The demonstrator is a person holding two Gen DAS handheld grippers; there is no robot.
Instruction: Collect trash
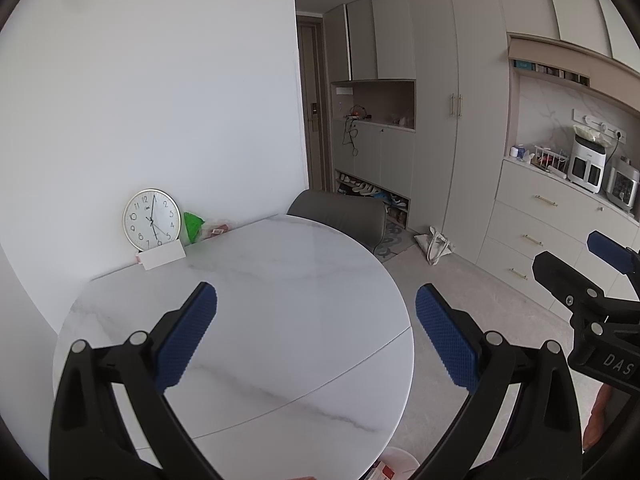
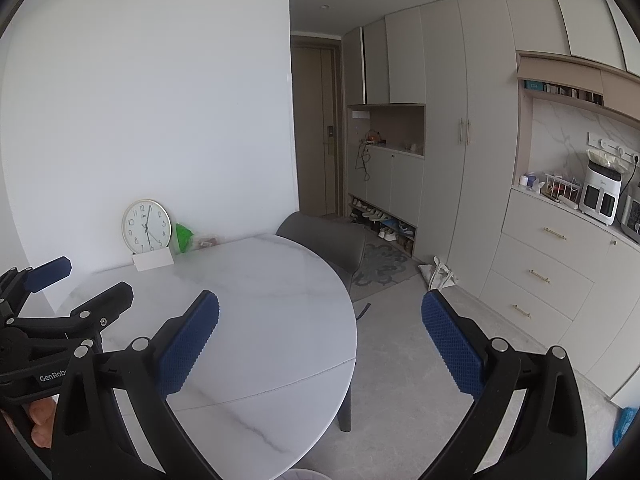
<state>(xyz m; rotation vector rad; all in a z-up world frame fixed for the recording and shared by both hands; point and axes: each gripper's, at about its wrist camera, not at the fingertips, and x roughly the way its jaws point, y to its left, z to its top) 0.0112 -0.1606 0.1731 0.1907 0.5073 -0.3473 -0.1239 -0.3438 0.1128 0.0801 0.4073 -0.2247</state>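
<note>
Both claws agape, empty; green wrapper [image 1: 193, 226] far across table [image 1: 280, 280].

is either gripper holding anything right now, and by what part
Nothing is held. The left gripper and right gripper are both open and empty above the table.

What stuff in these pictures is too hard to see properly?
- Crumpled green wrapper: left wrist view, its left edge sits behind the round white wall clock; too small to identify.
- Reddish packet beside it: both views, too small and blurred to read.
- White container below the round white marble table: left wrist view, cut off by the bottom edge.
- Shoes in the cabinet's open bottom shelf: too small to count.
</note>
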